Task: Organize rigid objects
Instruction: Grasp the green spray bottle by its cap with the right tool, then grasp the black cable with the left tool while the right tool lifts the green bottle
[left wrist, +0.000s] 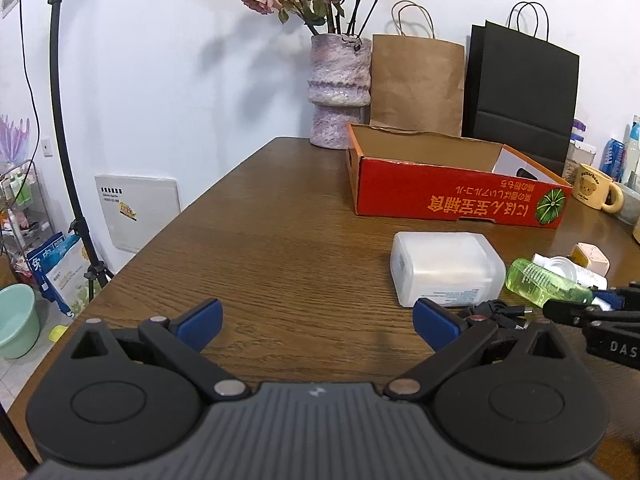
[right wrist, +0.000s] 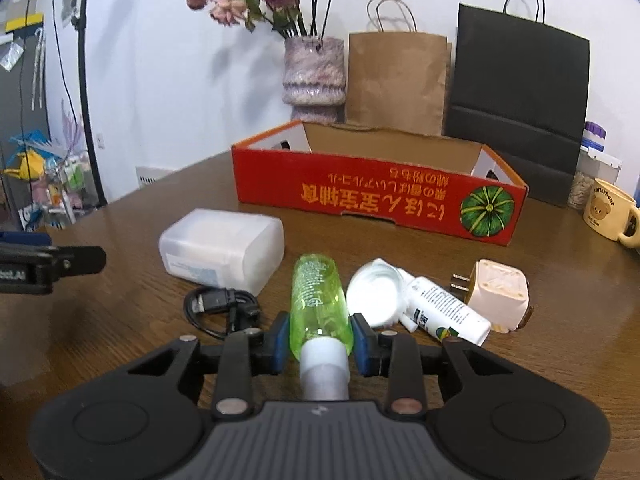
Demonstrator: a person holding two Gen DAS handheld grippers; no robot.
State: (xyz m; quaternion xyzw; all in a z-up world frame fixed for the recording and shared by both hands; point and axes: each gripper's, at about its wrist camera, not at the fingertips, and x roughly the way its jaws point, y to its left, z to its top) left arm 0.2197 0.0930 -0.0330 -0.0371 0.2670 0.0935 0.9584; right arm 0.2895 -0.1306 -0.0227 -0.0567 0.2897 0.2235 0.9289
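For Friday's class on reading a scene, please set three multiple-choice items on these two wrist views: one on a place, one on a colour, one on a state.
1. Where does the black cable lie?
A. Inside the red box
B. On the table, in front of the white translucent container
C. On top of the mug

2. What colour is the bottle between the right gripper's fingers?
A. Green
B. Blue
C. Orange

3. How do the left gripper's jaws stand?
A. Shut on the cable
B. Shut on the container
C. Open, holding nothing

Answers:
1 B: the cable sits coiled on the table, just nearer the camera than the white translucent container.
2 A: the right gripper clamps a clear green bottle.
3 C: the left gripper shows only bare wood between its pads.
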